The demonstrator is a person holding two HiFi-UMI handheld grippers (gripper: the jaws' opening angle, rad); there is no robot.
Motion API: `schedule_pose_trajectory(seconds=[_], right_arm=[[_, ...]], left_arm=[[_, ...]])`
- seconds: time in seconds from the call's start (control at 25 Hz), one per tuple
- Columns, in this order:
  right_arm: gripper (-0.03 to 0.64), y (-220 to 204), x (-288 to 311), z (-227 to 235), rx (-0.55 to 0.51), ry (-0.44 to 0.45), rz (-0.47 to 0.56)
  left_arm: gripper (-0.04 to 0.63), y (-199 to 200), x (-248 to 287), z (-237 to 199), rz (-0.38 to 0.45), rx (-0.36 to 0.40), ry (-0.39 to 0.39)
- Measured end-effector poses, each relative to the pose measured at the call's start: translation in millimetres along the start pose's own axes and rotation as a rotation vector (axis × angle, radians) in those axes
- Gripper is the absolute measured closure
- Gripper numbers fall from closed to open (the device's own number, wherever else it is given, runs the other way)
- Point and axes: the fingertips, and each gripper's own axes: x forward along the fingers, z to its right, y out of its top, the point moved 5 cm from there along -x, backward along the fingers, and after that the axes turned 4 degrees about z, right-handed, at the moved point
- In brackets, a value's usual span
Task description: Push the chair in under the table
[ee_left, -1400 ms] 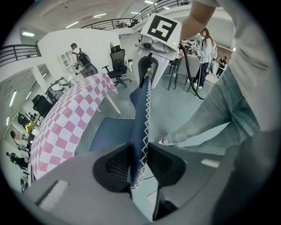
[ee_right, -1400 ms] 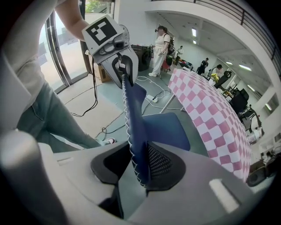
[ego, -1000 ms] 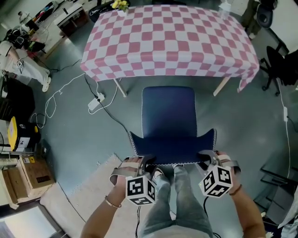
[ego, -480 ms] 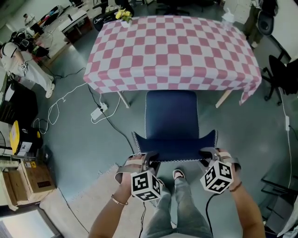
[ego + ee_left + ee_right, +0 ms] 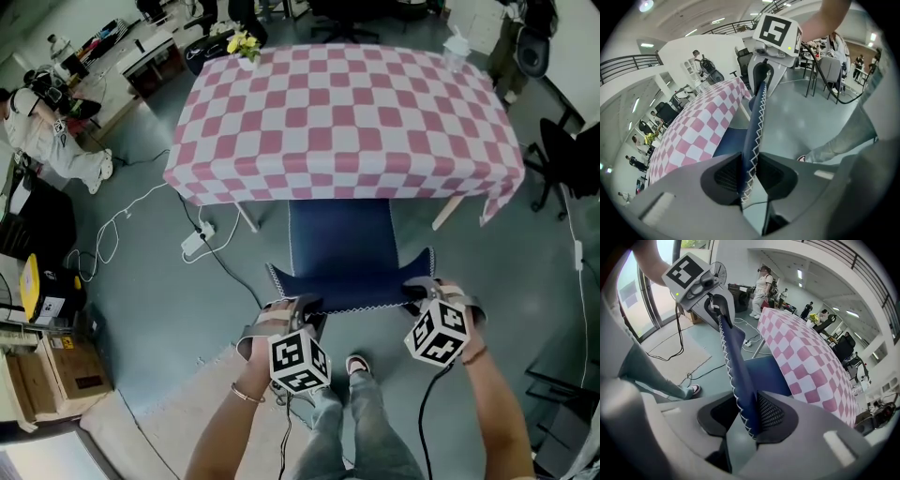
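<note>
Left gripper [image 5: 302,306] at 7 o'clock and right gripper [image 5: 418,289] at 5 o'clock each clamp the chair [image 5: 342,246] back's top edge. Seat front lies under the table [image 5: 347,112] at 12 o'clock.

My left gripper [image 5: 305,307] and right gripper [image 5: 415,289] sit side by side, both pointing steeply down and away from me. Each has its jaws clamped on the top edge of the dark blue white-stitched chair back [image 5: 352,286]. My bare left forearm [image 5: 220,439] and right forearm [image 5: 497,422] stretch out ahead.
</note>
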Motion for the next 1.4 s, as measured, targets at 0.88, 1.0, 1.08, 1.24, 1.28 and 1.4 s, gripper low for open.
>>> schedule_pose_trajectory(seconds=[0.88,1.0,1.08,1.24,1.28,1.4], right_arm=[[0.502,26,33,84,0.028,-0.046,0.048],[0.502,29,39,101,0.028,-0.082,0.054],[0.502,30,44,116,0.037,-0.092,0.049],[0.502,29,49,145,0.042,-0.094,0.039],[0.502,28,49,148,0.040,-0.081,0.040],[0.502,27,49,151,0.016,-0.083,0.059]], left_arm=[[0.499,2,46,-99,-0.018,-0.012,0.078],[0.495,4,56,-117,-0.024,-0.022,0.097],[0.492,8,65,-131,-0.027,-0.029,0.107],[0.492,19,81,-153,-0.022,-0.022,0.108],[0.492,21,82,-155,-0.021,-0.018,0.105],[0.492,22,83,-155,-0.011,-0.010,0.125]])
